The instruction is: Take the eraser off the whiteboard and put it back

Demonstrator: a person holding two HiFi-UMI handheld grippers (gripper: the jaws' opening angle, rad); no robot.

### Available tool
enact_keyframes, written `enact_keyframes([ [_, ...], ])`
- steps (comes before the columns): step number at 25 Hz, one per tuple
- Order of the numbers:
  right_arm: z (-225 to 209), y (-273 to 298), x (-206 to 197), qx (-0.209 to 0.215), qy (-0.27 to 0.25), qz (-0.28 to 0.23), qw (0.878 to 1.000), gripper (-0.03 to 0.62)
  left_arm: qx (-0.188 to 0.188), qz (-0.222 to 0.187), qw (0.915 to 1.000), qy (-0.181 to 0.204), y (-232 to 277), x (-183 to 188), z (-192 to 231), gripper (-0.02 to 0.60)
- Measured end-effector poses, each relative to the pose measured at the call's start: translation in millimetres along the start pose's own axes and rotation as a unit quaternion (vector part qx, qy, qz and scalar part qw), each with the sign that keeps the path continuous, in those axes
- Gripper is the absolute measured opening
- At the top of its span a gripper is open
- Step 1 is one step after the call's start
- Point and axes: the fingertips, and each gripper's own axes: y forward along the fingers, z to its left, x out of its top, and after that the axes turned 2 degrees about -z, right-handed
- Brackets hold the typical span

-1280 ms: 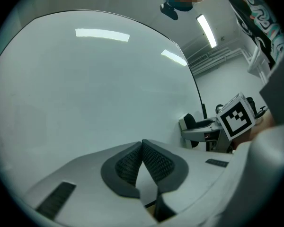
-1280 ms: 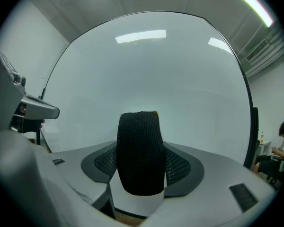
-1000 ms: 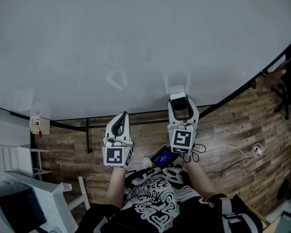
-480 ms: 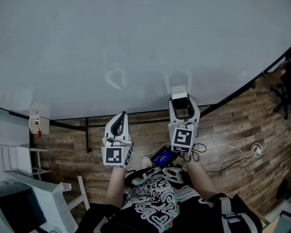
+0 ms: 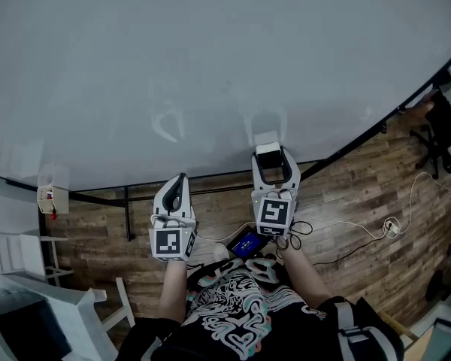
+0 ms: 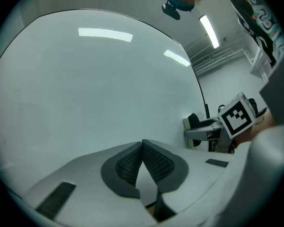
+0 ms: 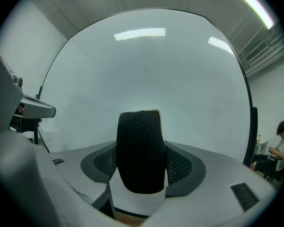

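In the head view a smooth, glossy whiteboard (image 5: 210,66) curves over a wood-plank floor (image 5: 361,209). The right gripper (image 5: 275,160) holds the eraser (image 5: 269,149) up by the board's lower part, though contact can't be judged, and the left gripper (image 5: 180,180) is beside it. In the left gripper view the ribbed dark pads are pressed together at the tips, with nothing between them. In the right gripper view the pads pinch a rounded block of black, knit-textured felt, facing the sheen of the board.
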Motion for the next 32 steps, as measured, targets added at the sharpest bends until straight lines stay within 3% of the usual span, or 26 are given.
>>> enact_keyframes([
  [28, 2, -42, -14, 0.002, -0.016, 0.042, 0.999, 0.285, -0.019, -0.026, 0.9993, -0.018, -6, 7, -21, 0.023],
  [32, 7, -57, -9, 0.007, -0.015, 0.027, 0.999, 0.285, -0.019, -0.030, 0.9992, -0.017, -12, 8, -25, 0.023],
])
